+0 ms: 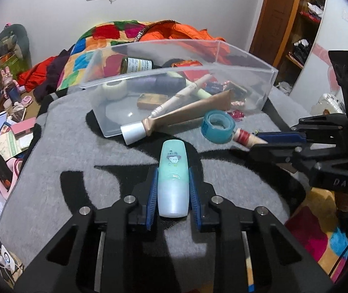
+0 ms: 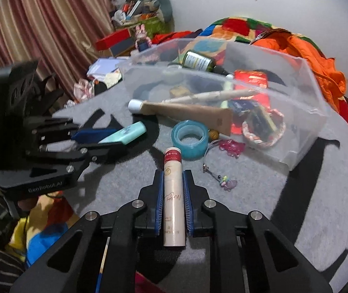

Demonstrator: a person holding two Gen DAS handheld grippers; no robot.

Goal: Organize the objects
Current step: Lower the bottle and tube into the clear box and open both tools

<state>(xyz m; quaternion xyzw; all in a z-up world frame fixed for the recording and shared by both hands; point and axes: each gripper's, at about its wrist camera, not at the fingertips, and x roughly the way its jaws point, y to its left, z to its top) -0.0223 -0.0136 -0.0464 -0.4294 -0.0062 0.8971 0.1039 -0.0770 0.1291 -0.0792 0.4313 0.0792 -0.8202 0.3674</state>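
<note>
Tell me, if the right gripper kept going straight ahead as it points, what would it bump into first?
Probably the blue tape roll, lying just beyond the cream tube held in the right gripper; depth is uncertain.

Left gripper [image 1: 173,190] and right gripper [image 2: 172,200]: matte black angular frames with cut-out slots, silver round screws at the pivots, ribbed blue finger pads [image 2: 158,202]; pale lettering embossed along each body's side.
</note>
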